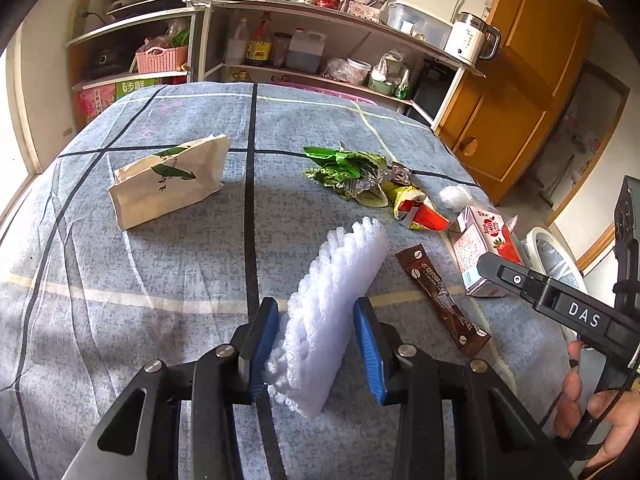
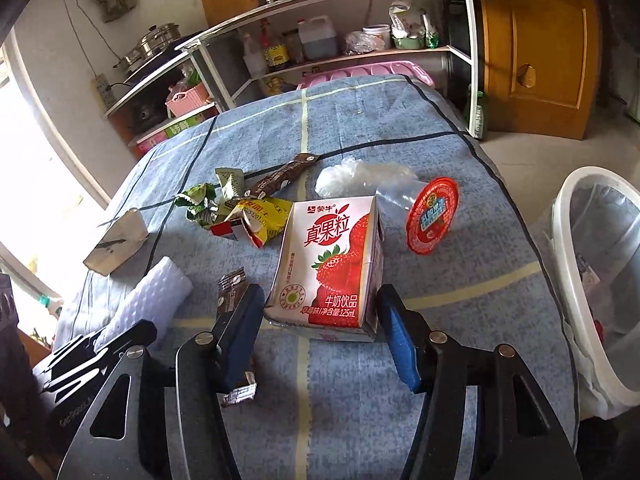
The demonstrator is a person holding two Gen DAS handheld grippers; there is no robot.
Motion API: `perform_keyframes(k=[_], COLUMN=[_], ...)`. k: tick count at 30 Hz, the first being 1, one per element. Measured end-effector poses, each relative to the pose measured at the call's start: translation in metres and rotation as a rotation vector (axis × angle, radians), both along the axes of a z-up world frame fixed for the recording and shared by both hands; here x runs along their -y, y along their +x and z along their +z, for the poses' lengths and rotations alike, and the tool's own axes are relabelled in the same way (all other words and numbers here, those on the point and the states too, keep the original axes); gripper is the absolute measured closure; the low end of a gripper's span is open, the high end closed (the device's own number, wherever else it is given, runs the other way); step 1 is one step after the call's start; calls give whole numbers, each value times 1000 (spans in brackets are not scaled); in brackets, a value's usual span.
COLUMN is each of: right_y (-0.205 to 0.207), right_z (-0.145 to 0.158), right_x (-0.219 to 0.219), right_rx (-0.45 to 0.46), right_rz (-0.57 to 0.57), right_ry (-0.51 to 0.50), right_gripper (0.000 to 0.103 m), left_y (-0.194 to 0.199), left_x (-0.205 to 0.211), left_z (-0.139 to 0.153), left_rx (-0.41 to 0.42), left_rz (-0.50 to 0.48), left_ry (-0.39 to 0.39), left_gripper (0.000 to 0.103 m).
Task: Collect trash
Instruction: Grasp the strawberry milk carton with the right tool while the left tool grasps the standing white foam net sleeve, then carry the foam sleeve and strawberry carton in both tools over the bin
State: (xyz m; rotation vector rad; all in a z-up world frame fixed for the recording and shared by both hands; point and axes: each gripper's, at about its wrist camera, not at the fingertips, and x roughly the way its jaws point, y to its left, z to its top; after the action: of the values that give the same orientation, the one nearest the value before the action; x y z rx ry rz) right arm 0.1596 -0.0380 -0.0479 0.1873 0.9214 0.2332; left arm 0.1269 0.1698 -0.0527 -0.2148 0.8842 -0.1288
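My left gripper (image 1: 316, 320) is open around a white foam sleeve (image 1: 340, 300) that lies on the blue checked cloth; the pads stand on either side and do not squeeze it. My right gripper (image 2: 320, 312) is open around a strawberry milk carton (image 2: 332, 264), which stands upright between the fingers; the carton also shows in the left wrist view (image 1: 486, 252). A brown sachet (image 1: 440, 296) lies between sleeve and carton. Green and yellow wrappers (image 1: 360, 176), a red round lid (image 2: 432, 216), clear plastic (image 2: 360, 176) and a white paper bag (image 1: 168, 184) lie further out.
A white bin lined with a bag (image 2: 600, 280) stands on the floor at the table's right edge. Shelves with bottles and pots (image 1: 280, 48) stand behind the table. A wooden cabinet (image 2: 536, 48) is at the back right.
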Motion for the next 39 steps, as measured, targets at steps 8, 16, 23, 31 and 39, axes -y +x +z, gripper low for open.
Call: perform_keyframes(k=[8, 16, 23, 31, 39], right_y=[-21, -38, -45, -63, -75], right_z=[7, 20, 30, 34, 53], right_x=[18, 39, 64, 89, 136], right_rx=[43, 91, 114, 144, 217], right_rz=[33, 33, 33, 53, -34], right_ry=[19, 44, 87, 141, 161], right_gripper=[44, 44, 45, 45, 45], left_y=[-5, -11, -15, -19, -16], left_x=[11, 34, 70, 98, 142], left_z=[10, 30, 50, 60, 76], left_rx=[27, 72, 118, 138, 171], left_rz=[-6, -41, -107, -147, -234], left_ry=[-13, -17, -20, -15, -22], left_gripper=[77, 78, 78, 78, 78])
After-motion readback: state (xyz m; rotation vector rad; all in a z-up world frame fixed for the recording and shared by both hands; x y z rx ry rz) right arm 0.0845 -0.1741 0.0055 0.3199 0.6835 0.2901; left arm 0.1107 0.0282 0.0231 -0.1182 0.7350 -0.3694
